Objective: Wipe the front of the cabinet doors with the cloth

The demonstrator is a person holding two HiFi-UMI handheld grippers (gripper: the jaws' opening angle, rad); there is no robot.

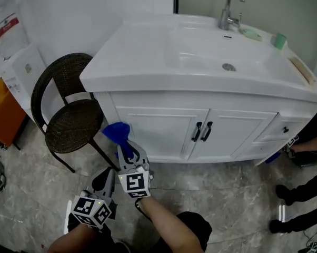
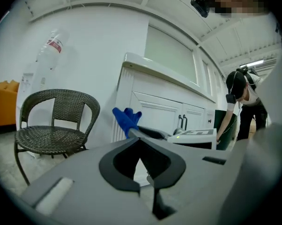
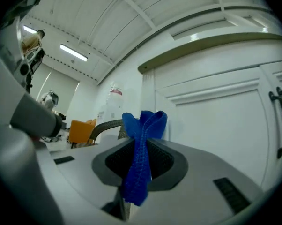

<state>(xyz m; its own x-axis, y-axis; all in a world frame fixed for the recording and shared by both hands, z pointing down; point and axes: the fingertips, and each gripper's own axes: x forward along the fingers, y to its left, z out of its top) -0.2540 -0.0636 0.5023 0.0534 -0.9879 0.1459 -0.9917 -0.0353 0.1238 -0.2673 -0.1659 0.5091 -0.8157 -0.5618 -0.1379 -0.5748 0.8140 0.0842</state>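
Observation:
The white vanity cabinet has two doors with black handles at the middle. A blue cloth is pinched in my right gripper, just before the cabinet's left front corner; I cannot tell whether it touches. In the right gripper view the cloth stands up between the shut jaws of the right gripper, the left door to its right. My left gripper hangs lower and to the left, shut and empty. In its own view the left gripper looks past the cloth at the doors.
A dark wicker chair stands close to the cabinet's left side. A water dispenser and an orange object are further left. A person's legs and shoes are at the right, by the cabinet's right end. The floor is grey marble tile.

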